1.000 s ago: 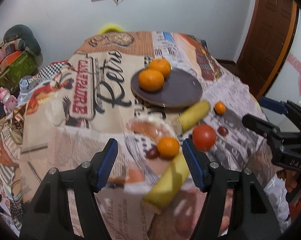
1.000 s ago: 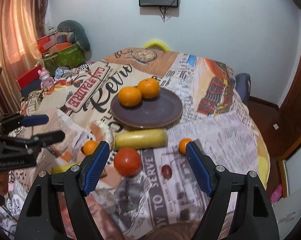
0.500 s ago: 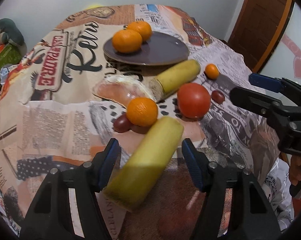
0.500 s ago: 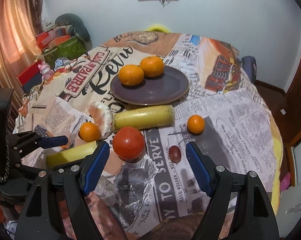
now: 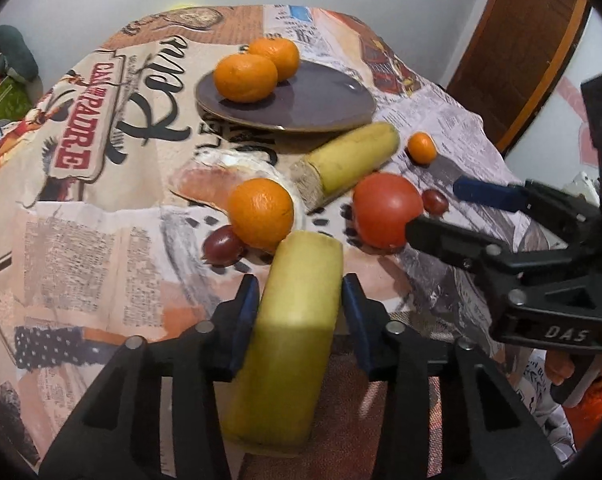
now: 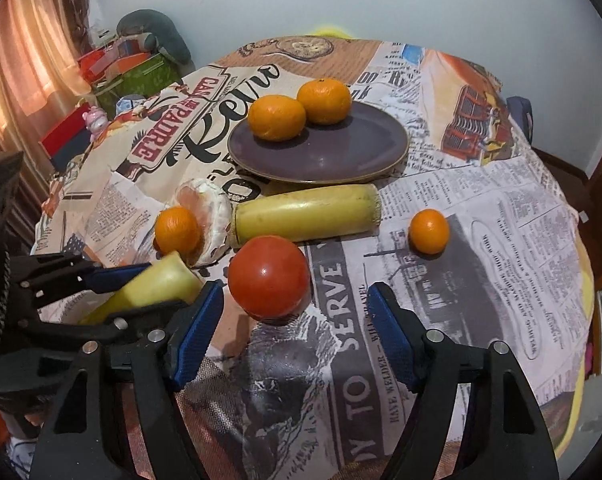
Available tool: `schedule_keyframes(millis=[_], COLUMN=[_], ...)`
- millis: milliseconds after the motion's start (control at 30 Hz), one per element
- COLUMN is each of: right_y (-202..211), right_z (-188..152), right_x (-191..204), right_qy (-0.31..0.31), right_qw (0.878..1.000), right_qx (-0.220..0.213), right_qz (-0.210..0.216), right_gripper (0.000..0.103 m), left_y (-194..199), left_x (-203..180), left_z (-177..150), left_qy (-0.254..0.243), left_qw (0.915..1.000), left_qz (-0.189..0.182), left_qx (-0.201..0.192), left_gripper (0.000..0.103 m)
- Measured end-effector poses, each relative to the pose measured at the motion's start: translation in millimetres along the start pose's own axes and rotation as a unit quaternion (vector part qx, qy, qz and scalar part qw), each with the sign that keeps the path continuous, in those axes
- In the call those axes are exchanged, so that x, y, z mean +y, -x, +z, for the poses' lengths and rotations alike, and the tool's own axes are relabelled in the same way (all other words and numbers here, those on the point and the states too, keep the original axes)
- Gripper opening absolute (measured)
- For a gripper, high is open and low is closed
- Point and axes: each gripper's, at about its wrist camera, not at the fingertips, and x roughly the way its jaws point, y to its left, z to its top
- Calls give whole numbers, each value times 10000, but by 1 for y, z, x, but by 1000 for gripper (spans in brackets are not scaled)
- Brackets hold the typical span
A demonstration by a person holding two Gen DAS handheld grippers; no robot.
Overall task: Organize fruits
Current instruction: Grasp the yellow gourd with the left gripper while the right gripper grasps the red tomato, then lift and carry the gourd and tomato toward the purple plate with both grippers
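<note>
The left gripper (image 5: 301,308) has moved in since a moment ago, and its blue pads now squeeze the near smooth yellow banana piece (image 5: 293,344) on the printed tablecloth (image 5: 101,232). The right gripper (image 6: 295,338) is wide open and empty, just near the shiny round red tomato (image 6: 269,276). Only the left view shows the small dark grape (image 5: 223,244). Two bumpy oranges (image 6: 277,117) sit on the far flat purple plate (image 6: 341,152).
</note>
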Motion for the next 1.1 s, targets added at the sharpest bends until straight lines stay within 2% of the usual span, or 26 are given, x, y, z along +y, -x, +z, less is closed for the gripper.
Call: schedule_keyframes(millis=[267,433,533,833,1100], right_y=[-16,-32,-35,-19,12], right_z=[5,6,5,5,16], right_x=[3,5,4,2,-6], right_qy=[51,11,-67,-39,-86], right_qw=[9999,9992,9982,9992,9996], right_qx=[133,332,383,226,-199], right_qz=[87,221,461,324,188], right_gripper=[70,59,46,45,45], left_y=[21,26,29,56,82], left_x=[12,12,13,7,-7], left_z=[7,12,14,20,31], left_qy=[198,175,196,124,-28], left_qw=[9994,9992,9989,9972,9943], left_qz=[-78,-84,-96,-124,-156], left_qx=[-273,-360,-416,-734,-1054], left_gripper=[39,39,39,38,37])
